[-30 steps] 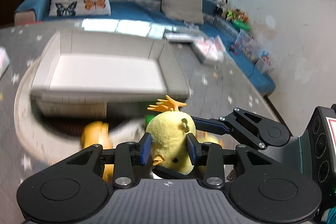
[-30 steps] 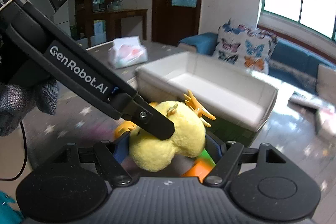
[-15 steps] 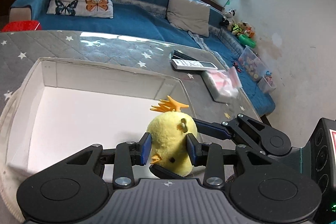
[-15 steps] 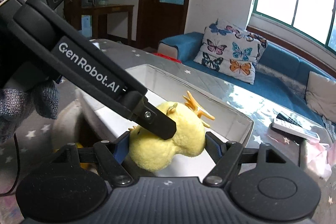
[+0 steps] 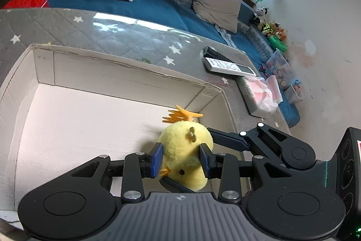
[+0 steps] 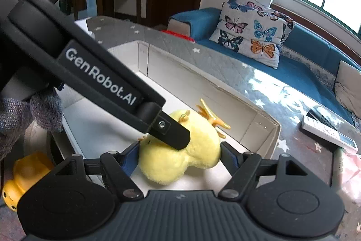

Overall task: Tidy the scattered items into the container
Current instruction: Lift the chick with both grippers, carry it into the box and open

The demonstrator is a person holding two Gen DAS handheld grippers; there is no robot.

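Jaws of both grippers, left gripper (image 5: 180, 162) and right gripper (image 6: 179, 156), clamp the plush chick (image 5: 183, 157) from crossing directions: soft body, two-sided grip stops sagging. Chick sits over the white box (image 5: 126, 73), near its right corner, ready for release.

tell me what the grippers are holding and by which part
Both hold the yellow plush chick: left gripper pinches its head sides, right gripper spans its body, over the white box.
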